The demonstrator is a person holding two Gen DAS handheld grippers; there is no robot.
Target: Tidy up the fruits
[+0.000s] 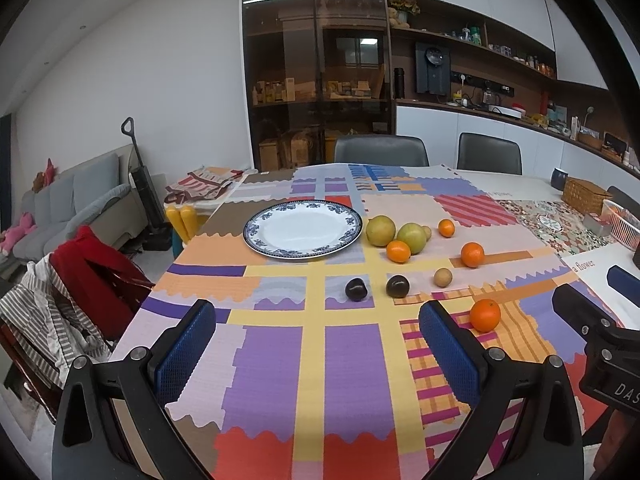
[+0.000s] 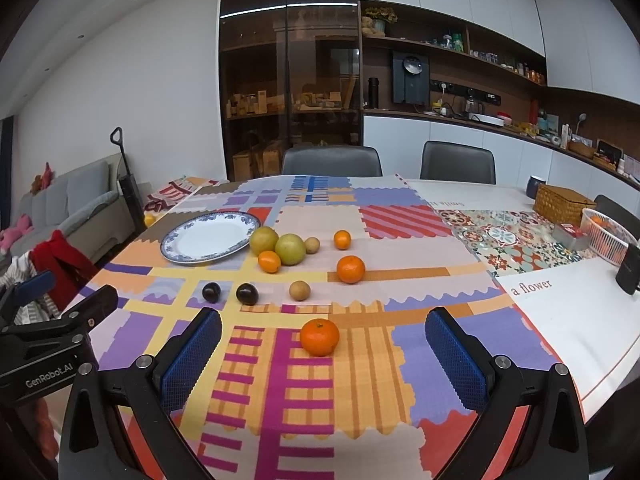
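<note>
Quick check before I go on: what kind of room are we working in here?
Most likely a home dining area open to a living room: a dining table under a colourful patchwork tablecloth, dark upholstered chairs behind it, a grey sofa and a wall of wooden kitchen shelves.

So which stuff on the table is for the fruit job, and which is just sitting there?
For the job: plate, four oranges (nearest), two green fruits, two dark plums, two small tan fruits.

Just lying about: wicker box, pink basket, dark mug.
</note>
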